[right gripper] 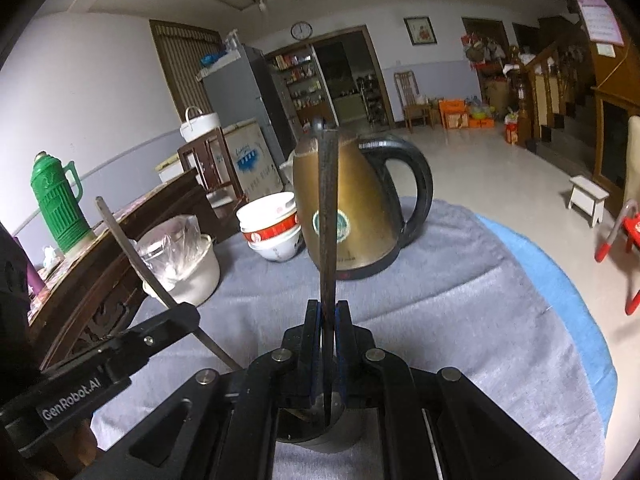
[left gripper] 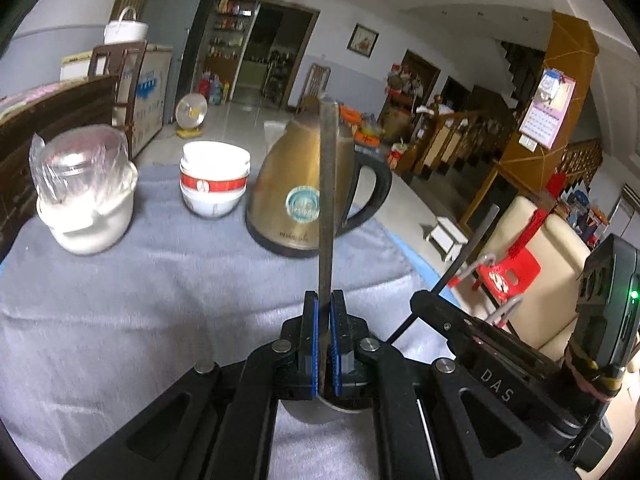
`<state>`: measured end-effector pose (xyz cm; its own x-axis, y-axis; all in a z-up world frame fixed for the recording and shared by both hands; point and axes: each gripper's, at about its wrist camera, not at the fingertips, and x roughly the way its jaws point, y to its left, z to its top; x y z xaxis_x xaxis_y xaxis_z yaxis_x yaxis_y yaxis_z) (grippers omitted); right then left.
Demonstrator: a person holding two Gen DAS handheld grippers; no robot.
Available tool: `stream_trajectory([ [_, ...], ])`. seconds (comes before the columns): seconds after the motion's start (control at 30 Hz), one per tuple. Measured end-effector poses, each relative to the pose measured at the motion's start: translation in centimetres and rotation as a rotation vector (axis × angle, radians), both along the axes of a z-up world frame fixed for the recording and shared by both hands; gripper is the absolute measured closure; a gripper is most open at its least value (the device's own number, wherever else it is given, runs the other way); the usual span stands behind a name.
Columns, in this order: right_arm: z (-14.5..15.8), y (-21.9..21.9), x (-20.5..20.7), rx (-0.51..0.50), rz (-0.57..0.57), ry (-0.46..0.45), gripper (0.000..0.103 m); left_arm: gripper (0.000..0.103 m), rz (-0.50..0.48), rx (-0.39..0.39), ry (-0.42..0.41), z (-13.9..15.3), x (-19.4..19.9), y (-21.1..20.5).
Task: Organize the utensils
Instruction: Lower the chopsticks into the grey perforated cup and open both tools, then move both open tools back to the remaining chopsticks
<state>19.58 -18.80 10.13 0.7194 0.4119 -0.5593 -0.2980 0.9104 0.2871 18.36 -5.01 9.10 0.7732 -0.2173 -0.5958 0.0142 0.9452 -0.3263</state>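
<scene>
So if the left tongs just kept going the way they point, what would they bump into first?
Probably the kettle. The left tongs are shut on a flat metal utensil whose tip lines up with the kettle across the grey cloth, so that tip would likely touch first. How far off it stands is hard to tell.

Metal cup [right gripper: 316, 436] mostly hidden below

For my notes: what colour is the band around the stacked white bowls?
Red, on the bowls; clearest in the left wrist view.
</scene>
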Motion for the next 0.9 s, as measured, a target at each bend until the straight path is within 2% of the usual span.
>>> stream_trajectory([
  [0.1,-0.8,0.0,0.4,-0.002,0.007,0.058,0.093,0.094,0.008,-0.012,0.027,-0.4,-0.2,0.3],
  [0.13,-1.0,0.1,0.6,-0.006,0.005,0.075,0.093,0.086,0.009,-0.020,0.038,-0.5,-0.3,0.4],
  [0.17,-1.2,0.0,0.7,-0.004,0.003,0.093,0.093,0.068,0.007,-0.034,0.055,-0.5,-0.4,0.6],
  [0.23,-1.3,-0.3,0.8,0.003,-0.005,0.114,0.093,0.050,0.018,-0.046,0.052,-0.1,-0.9,1.1],
  [0.27,-1.2,-0.5,0.7,0.006,-0.014,0.120,0.092,0.045,0.031,-0.044,0.031,0.4,-1.6,1.5],
  [0.37,-0.4,-1.1,0.0,0.011,-0.037,0.110,0.080,0.041,0.048,-0.057,0.005,1.6,-3.6,2.7],
  [0.4,0.1,-1.4,-0.5,0.005,-0.048,0.099,0.071,0.041,0.055,-0.062,-0.006,2.0,-4.4,3.3],
  [0.47,0.9,-2.1,-1.7,0.008,-0.060,0.077,0.044,0.035,0.082,-0.068,-0.031,2.5,-6.8,4.7],
  [0.5,1.4,-2.6,-2.6,0.012,-0.071,0.060,0.026,0.033,0.096,-0.067,-0.036,2.5,-7.7,5.2],
  [0.57,2.0,-3.3,-4.7,0.018,-0.067,0.043,0.026,0.028,0.135,-0.071,-0.035,2.1,-10.1,6.8],
  [0.63,1.8,-3.5,-6.2,0.011,-0.044,0.064,0.026,0.028,0.179,-0.071,0.014,0.6,-12.4,8.5],
  [0.7,0.4,-3.3,-8.0,0.007,-0.012,0.115,0.026,0.028,0.215,-0.070,0.091,-1.5,-14.0,9.9],
  [0.9,-6.8,-0.4,-11.3,-0.068,0.125,0.354,0.027,0.028,0.283,-0.124,0.284,-8.1,-18.1,12.6],
])
